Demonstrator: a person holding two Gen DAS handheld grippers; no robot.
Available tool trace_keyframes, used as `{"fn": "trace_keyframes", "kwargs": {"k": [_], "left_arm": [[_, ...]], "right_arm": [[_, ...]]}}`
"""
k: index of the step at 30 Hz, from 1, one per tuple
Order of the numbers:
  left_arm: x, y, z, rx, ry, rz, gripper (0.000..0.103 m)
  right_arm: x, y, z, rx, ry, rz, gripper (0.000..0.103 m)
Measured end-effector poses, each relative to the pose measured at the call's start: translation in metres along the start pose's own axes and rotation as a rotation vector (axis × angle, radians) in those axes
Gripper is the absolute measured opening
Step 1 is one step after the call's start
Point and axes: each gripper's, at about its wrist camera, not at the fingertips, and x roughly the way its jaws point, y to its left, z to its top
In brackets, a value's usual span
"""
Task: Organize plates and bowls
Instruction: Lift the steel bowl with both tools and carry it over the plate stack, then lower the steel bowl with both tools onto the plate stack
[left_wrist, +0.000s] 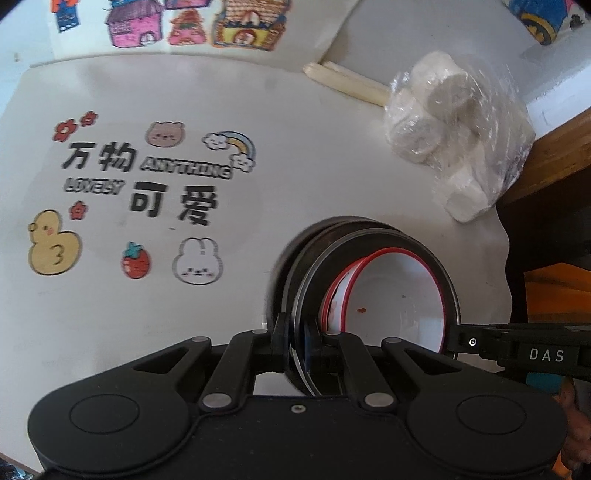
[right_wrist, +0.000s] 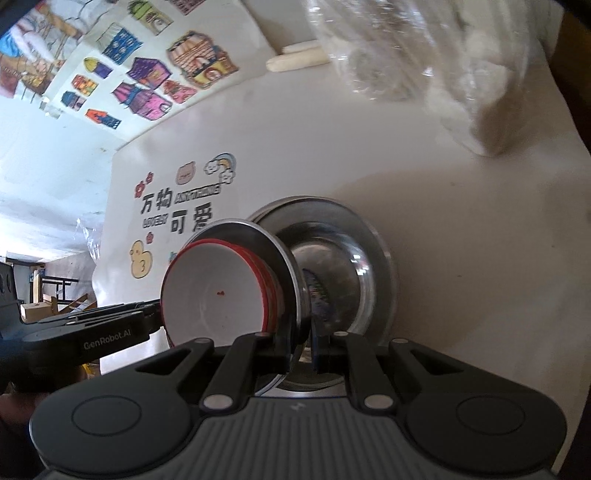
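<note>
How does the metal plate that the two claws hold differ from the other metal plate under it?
The held plate is tilted, its rim gripped by the right claw and the left claw; the lower plate lies flat on the table. The held plate carries white bowls with red rims; the lower plate holds no bowl, and its well is bare. Both are round, of shiny metal, with a wide rim.

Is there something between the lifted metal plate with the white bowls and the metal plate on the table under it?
Nothing visible. The lifted plate, carrying the red-rimmed bowls, is tilted just above the lower plate. Both tools, left and right, pinch its rim. The bag of rolls lies apart, farther back.
</note>
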Motion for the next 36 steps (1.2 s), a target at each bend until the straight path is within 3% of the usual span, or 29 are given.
{"fn": "trace_keyframes", "kwargs": {"k": [12, 36], "left_arm": [[0.024, -0.022, 0.010, 0.009, 0.028, -0.004, 0.005], [0.040, -0.015, 0.015, -0.020, 0.048, 0.025, 0.005]], "right_arm": [[-0.002, -0.032, 0.011, 0.028, 0.015, -0.020, 0.011], [0.015, -0.034, 0.024, 0.009, 0.051, -0.018, 0.011]]}}
